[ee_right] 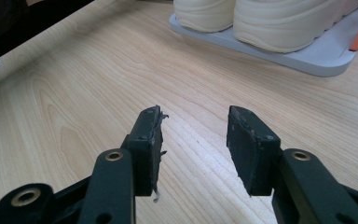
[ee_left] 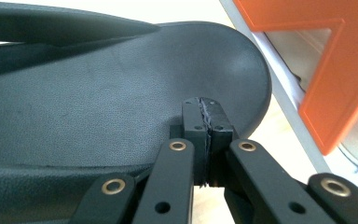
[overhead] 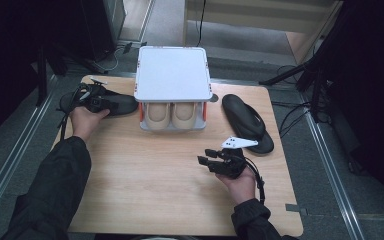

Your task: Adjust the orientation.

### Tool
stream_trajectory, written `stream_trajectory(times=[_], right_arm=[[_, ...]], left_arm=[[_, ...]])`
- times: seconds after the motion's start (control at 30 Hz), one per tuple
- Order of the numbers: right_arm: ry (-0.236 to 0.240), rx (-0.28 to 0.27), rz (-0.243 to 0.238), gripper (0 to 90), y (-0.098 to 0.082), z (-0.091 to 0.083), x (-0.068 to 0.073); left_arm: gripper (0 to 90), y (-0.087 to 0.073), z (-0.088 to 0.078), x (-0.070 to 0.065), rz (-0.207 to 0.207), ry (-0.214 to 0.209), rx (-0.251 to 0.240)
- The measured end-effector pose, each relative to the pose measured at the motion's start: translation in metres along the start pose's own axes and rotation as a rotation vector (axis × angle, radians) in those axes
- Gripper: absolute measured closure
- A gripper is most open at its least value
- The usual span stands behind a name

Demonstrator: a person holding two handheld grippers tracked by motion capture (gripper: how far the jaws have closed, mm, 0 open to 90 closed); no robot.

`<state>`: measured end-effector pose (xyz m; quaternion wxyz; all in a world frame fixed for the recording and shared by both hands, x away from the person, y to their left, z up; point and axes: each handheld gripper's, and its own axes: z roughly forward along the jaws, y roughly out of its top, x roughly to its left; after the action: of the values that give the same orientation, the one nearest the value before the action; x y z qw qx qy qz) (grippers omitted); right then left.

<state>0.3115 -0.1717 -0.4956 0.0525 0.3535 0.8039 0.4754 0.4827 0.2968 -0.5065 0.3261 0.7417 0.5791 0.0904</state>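
While the left gripper (ee_left: 207, 122) rests over the left sandal (overhead: 111, 103) beside the rack (overhead: 172, 75), its jaws pressed together and pinching nothing, the step seems to be taking this sandal. Next, the jaws probably must open and bite the sole edge. The sandal is black, matte and flat. The right gripper (overhead: 207, 155) waits with spread jaws above the table (overhead: 155, 175).
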Motion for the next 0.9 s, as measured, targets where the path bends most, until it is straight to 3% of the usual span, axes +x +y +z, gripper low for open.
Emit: stream_trajectory(times=[0.27,0.9], right_arm=[[0.005,-0.002,0.012,55.8,0.000,0.002,0.000],[0.010,-0.007,0.023,56.2,0.001,0.005,0.000]], left_arm=[[90.0,-0.009,-0.007,-0.005,0.030,0.000,0.021],[90.0,-0.041,-0.026,-0.011,0.046,-0.027,0.034]])
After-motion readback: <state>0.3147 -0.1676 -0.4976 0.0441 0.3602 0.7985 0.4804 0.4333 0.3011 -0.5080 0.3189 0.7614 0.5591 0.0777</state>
